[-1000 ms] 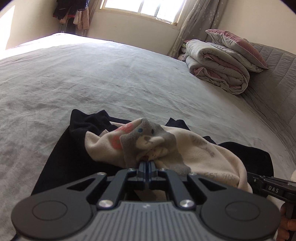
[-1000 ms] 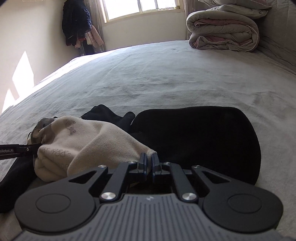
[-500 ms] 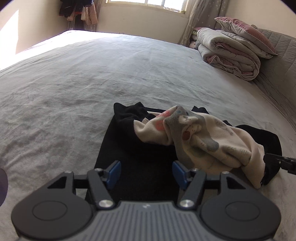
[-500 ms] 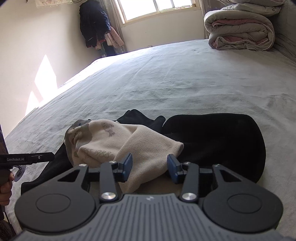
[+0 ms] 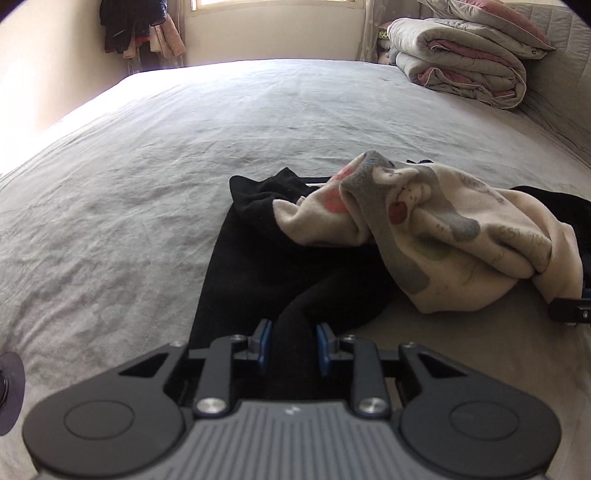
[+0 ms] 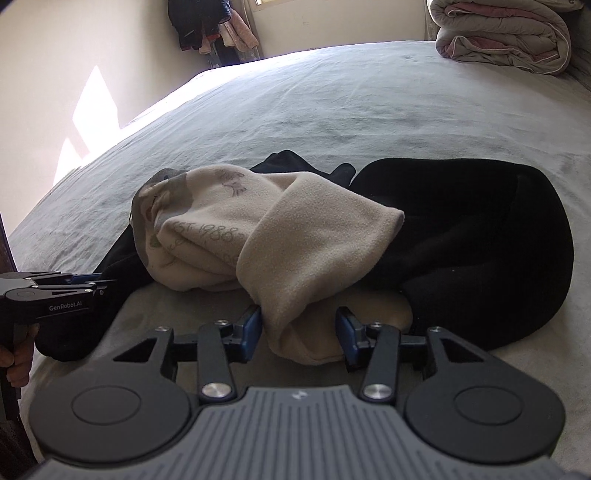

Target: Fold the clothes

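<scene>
Closest in, the left gripper (image 5: 291, 345) is closing its blue fingers (image 5: 261, 345) around a raised ridge of the black garment (image 5: 258, 266), the cloth squeezed between the pads. Over on the right gripper (image 6: 301, 336), the fingers (image 6: 251, 332) stand apart and are widening, with the loose cream hem lying between them and brushing the left pad only. Just beyond, the cream printed garment (image 6: 266, 240) sits bunched in a heap on top of the black one, both spread on the grey bed (image 5: 184, 147). Far back, a folded quilt (image 5: 461, 70) rests by the headboard, and clothes (image 5: 136, 33) hang in the corner.
</scene>
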Demonstrator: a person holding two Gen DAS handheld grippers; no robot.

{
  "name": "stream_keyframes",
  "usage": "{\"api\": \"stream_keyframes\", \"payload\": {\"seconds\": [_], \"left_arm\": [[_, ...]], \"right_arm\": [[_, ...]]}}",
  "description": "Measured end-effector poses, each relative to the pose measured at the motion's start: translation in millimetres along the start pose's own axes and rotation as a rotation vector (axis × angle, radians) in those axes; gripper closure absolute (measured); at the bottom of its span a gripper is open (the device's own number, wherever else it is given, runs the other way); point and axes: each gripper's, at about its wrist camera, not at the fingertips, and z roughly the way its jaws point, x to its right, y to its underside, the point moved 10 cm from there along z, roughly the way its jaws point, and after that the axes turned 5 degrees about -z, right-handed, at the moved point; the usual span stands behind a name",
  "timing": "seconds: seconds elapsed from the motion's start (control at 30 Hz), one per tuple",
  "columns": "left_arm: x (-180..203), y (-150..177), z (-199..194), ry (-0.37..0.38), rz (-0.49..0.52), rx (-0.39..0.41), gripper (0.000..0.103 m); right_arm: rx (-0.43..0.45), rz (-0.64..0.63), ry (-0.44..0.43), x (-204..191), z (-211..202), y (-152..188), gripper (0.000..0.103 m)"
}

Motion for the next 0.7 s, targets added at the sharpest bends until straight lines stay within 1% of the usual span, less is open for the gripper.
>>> {"api": "stream_keyframes", "payload": {"seconds": [0.07,0.17,0.23,0.33,0.43,0.5,0.53,0.6,0.7], "left_arm": [[-2.5,-6.2,3.7,-0.009,-0.013,0.001,0.082],[-5.4,-18.5,10.4,-0.042,-0.025,0.017,0.084],[-9.6,-28.3,14.2,-0.077,-0.033,0.041,0.085],[-15.4,-46.9,13.0,-0.146,-0.027,0.114,0.086],[-16.2,-69.2,1.2,-0.212,0.002,0.226,0.086],[-15.4,-81.5,-6.1,-0.239,0.019,0.291,0.086],[-15.8,-84.8,-5.9,-0.243,0.017,0.300,0.086],[-18.3,-87.4,-0.1,-0.237,-0.003,0.286,0.086],[-21.2,-82.5,10.4,-0.234,-0.034,0.236,0.084]], "right_arm": [[0.000,-0.007,0.002,0.0,1.2,1.8,0.053],[0.001,-0.008,0.002,0.2,1.0,2.0,0.052],[0.002,-0.007,0.002,0.5,1.0,2.2,0.052],[0.003,-0.007,0.001,1.3,1.0,2.2,0.052],[0.006,-0.007,0.002,2.4,1.0,1.7,0.052],[0.006,-0.005,-0.001,3.1,0.8,1.5,0.052],[0.006,-0.004,-0.002,3.3,1.0,1.2,0.052],[0.006,-0.004,-0.004,3.6,1.9,1.2,0.052],[0.003,-0.010,-0.005,3.9,3.4,1.7,0.052]]}}
